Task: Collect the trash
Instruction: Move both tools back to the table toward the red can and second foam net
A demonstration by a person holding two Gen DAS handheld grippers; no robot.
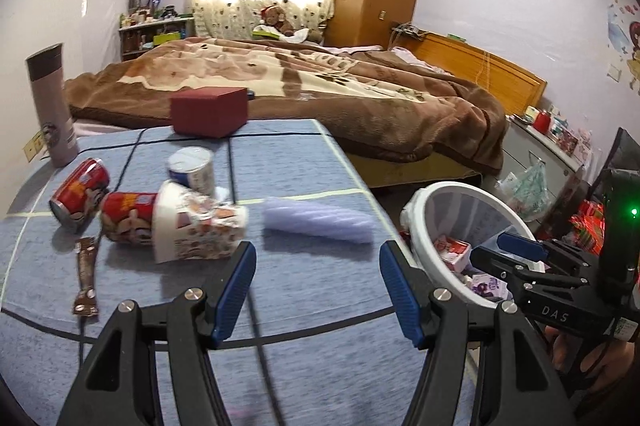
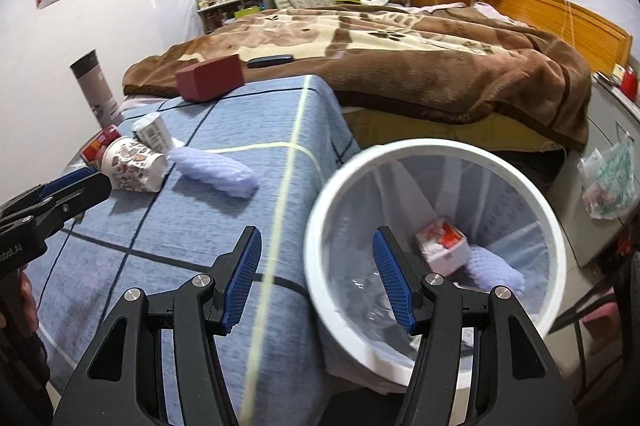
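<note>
My left gripper (image 1: pixel 318 288) hangs spread and empty over the blue checked tablecloth (image 1: pixel 304 310); right gripper (image 2: pixel 316 278) likewise, above the round white plastic bin (image 2: pixel 554 222). Lilac ribbed foam sleeve (image 1: pixel 318 220) lies ahead on the cloth.

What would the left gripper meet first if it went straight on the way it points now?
Probably the pale purple foam piece on the blue tablecloth: it lies ahead of the open left gripper, nothing between. Depth is unclear.
</note>
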